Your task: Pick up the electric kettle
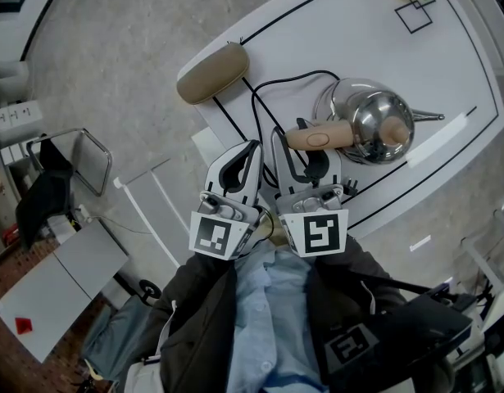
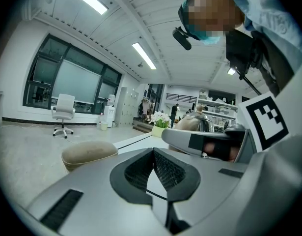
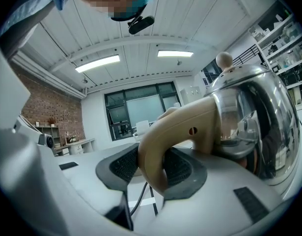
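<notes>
Right gripper view: right tongs (image 3: 152,165) nearly level, clamped on kettle handle (image 3: 186,127); left tongs (image 2: 153,157) closed, empty.

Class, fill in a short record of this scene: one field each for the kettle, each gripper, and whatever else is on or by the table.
Kettle: steel, beige handle, on the white table
Right gripper: shut on the handle
Left gripper: shut, empty, beside the right one
Cord: black, looped on the table
Other: beige cushion at the table's edge
</notes>
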Available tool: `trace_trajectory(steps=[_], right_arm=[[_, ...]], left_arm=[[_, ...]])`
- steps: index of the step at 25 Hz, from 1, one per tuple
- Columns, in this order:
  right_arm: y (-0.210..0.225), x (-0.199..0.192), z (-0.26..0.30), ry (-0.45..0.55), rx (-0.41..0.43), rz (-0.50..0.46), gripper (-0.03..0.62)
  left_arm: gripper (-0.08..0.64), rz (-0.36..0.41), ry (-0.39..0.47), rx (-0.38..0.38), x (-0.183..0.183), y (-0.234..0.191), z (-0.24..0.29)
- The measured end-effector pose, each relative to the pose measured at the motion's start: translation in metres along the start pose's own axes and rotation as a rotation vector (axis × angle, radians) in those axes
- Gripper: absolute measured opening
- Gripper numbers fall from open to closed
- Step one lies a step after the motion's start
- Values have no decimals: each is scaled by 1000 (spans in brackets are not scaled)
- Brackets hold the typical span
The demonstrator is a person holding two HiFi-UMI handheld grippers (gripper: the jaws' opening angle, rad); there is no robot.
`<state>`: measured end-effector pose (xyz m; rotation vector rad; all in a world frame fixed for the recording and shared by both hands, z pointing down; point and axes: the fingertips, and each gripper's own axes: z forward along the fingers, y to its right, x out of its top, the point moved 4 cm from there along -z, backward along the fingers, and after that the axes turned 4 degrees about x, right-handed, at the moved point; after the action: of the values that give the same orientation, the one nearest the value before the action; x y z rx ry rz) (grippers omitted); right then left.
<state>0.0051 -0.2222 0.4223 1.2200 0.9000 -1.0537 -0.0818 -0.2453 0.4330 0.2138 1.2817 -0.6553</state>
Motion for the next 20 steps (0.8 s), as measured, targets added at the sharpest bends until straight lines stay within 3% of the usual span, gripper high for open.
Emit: trace_trajectory(steps=[10, 20], right_arm=[[4, 9, -8, 8, 61, 1, 150], [-17, 39, -25, 55, 177, -31, 156]], left_arm=[[8, 10, 38, 34, 11, 7, -9], [8, 21, 93, 108, 28, 22, -40]])
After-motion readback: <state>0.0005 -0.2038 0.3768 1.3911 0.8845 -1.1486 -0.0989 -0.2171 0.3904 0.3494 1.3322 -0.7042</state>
